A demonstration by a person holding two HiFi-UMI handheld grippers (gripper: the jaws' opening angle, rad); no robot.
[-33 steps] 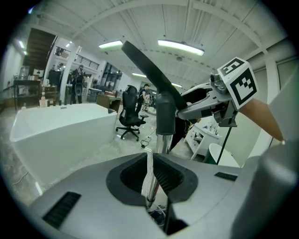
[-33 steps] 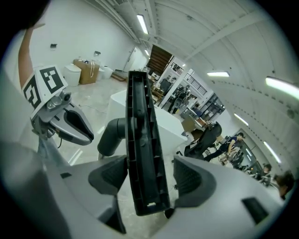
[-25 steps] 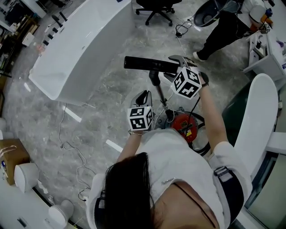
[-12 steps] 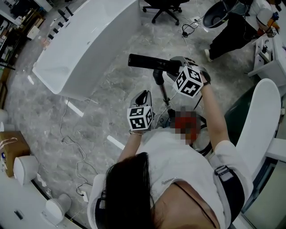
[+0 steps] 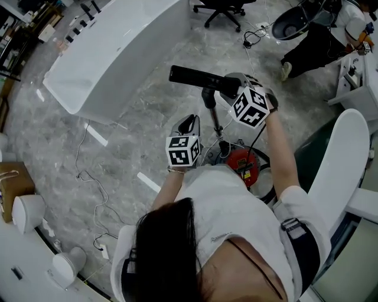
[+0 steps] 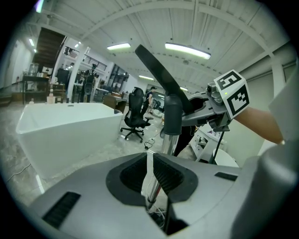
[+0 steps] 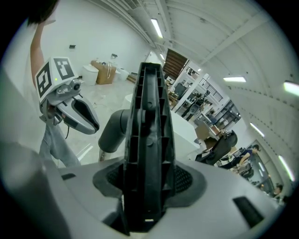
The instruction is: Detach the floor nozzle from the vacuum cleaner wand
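The black floor nozzle [image 5: 198,76] is raised off the floor on the chrome wand [image 5: 214,121], joined by a grey neck [image 6: 172,114]. My right gripper [image 5: 231,87] is at the nozzle's right end. In the right gripper view the ribbed nozzle [image 7: 149,116] fills the gap and both pads touch it; these jaws have just been closing. My left gripper [image 5: 189,124] is left of the wand at mid height. Its jaws [image 6: 150,175] stand almost together, with only a thin bright slit between the pads. The wand [image 6: 169,144] shows beyond them.
A red vacuum canister [image 5: 243,165] sits at the wand's foot. A long white counter [image 5: 112,53] lies on the left and white furniture [image 5: 339,159] on the right. Cables [image 5: 88,177] trail over the marble floor. An office chair [image 5: 221,9] and a person [image 5: 313,41] are farther off.
The head view has shifted slightly. Both grippers keep their places at the nozzle and beside the wand. The person at the top right has moved a little further right.
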